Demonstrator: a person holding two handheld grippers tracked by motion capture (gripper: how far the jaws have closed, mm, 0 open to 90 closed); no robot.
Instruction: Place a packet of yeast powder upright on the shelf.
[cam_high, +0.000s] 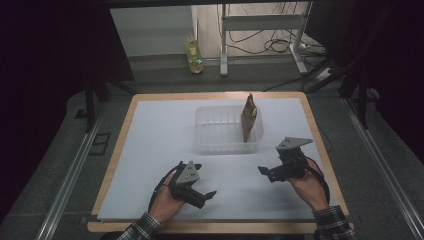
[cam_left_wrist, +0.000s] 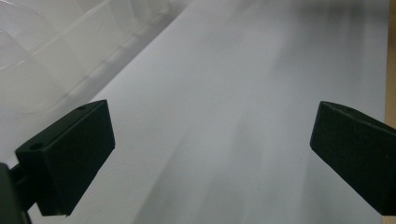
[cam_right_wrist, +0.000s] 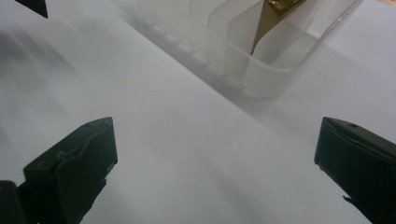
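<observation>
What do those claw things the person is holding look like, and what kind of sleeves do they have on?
Each hand holds a black gripper. The left gripper and the right gripper both end in two chunky black block-shaped jaws and carry a grey three-cornered plate on top. A thin black cable loops from each one around the hand. The person's sleeves are dark plaid with lighter crossing lines.

I saw both sleeves in a dark plaid weave, cuffs ending at the wrists. The left tool was black, blocky, with a grey three-cornered plate on top showing small dark holes. A black cable looped from it past the left hand. The right tool matched it: black body, grey plate, cable curving round the right hand. Up close, each jaw was a matte black block with small screw holes.
</observation>
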